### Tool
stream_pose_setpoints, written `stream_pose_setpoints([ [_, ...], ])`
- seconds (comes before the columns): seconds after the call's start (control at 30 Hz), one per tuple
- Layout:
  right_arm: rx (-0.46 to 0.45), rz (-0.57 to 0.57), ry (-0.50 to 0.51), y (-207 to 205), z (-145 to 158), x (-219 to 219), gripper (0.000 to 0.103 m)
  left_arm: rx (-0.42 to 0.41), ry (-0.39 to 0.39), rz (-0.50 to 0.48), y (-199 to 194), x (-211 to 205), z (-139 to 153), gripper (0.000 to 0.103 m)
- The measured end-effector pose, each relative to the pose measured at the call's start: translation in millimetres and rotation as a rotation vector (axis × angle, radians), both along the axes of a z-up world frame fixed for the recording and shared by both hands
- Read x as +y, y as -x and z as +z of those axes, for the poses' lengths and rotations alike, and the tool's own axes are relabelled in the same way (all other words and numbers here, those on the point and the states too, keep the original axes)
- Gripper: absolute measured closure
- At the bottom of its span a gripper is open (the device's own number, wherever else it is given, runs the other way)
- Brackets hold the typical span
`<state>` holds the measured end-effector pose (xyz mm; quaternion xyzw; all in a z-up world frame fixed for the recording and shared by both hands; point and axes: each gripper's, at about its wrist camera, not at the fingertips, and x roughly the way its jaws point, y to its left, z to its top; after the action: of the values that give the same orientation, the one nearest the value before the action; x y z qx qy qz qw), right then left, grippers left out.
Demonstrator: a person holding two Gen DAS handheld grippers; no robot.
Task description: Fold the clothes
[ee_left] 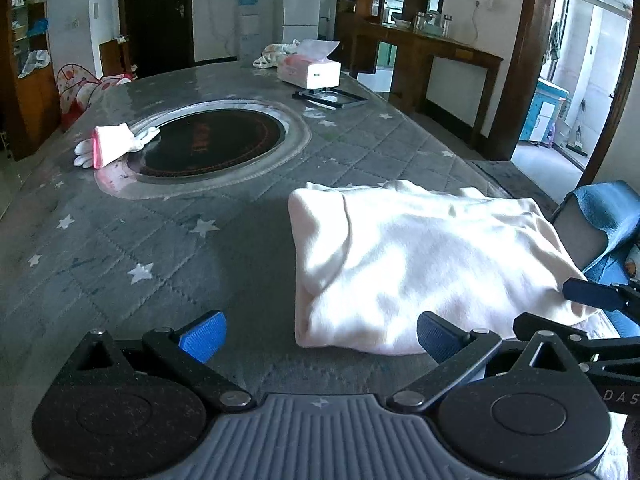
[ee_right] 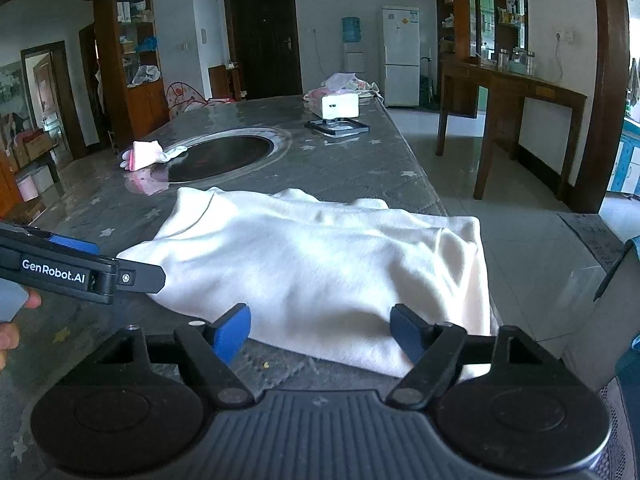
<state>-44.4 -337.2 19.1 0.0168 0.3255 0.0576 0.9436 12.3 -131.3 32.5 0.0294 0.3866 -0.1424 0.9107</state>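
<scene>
Cream garment [ee_left: 420, 264] on grey, white-starred quilted tablecloth [ee_left: 140, 248].

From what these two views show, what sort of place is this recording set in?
Most likely a home's dining and living area: a long table with a built-in round cooktop, a white fridge beside a water dispenser.

The left gripper [ee_left: 320, 340] is held low and level, its jaws spread wide with both blue pads [ee_left: 204, 336] bare and gripping nothing. The right gripper [ee_right: 320, 330] sits just to its right, at about the same height, jaws likewise wide apart and holding nothing. Bare fingertips [ee_right: 10, 336] of the person's left hand show at the left gripper's handle.
</scene>
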Motion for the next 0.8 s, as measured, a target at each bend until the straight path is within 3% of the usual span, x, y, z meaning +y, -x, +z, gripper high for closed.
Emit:
stream_pose_setpoints([
  [0.8,-0.014,0.002,-0.018,28.9,0.2,19.5,0.008,-0.024,0.009,-0.008,36.9,9.1,4.7,0.0],
])
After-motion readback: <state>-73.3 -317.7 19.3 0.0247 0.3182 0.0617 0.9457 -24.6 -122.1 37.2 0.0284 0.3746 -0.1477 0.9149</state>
